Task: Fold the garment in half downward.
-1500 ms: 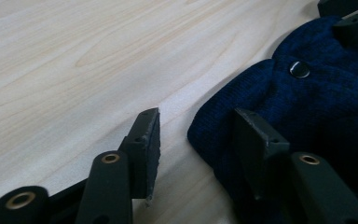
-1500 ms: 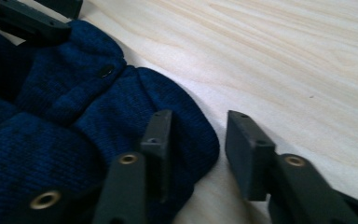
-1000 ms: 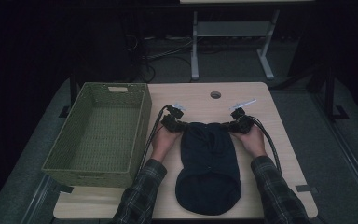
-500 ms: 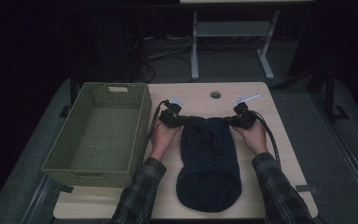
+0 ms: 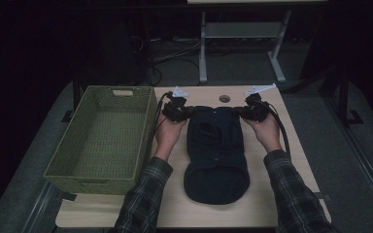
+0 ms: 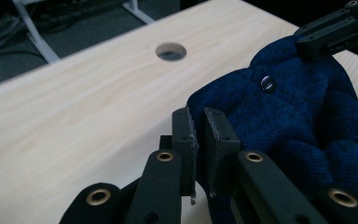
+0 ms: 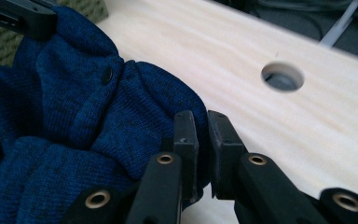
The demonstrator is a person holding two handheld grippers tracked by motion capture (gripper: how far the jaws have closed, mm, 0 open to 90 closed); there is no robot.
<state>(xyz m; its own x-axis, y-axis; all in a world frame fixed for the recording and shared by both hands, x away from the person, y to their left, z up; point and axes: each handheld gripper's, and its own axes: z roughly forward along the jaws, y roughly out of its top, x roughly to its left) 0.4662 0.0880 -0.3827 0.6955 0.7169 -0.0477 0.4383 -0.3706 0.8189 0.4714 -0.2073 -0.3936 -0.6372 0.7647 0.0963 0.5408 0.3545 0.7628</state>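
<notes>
- I am looking down at a dark blue sweater (image 5: 217, 150) that is lying lengthwise along the middle of the table (image 5: 272, 204), its near end rounded and its far edge stretched between my two grippers.
- My left gripper (image 5: 180, 112) is pinching the far left corner of the sweater; in the left gripper view the jaws are standing narrow, with a thin fold of knit running in between the pads (image 6: 213, 135).
- My right gripper (image 5: 246, 111) is pinching the far right corner in the same way; in the right gripper view blue knit is sitting between the two nearly closed jaws.
- In the left gripper view a small dark button (image 6: 267, 84) is showing on the knit beyond the jaws, and the other gripper's black jaw is biting the cloth at the top right.
- The far edge of the sweater is sitting just short of the round hole (image 5: 224, 99) in the tabletop.
- A green woven basket (image 5: 58, 165) is standing on the left side of the table, just beside my left forearm and apart from the sweater.
- Both forearms, in plaid sleeves (image 5: 296, 194), are coming in from the near edge, one on each side of the sweater.
</notes>
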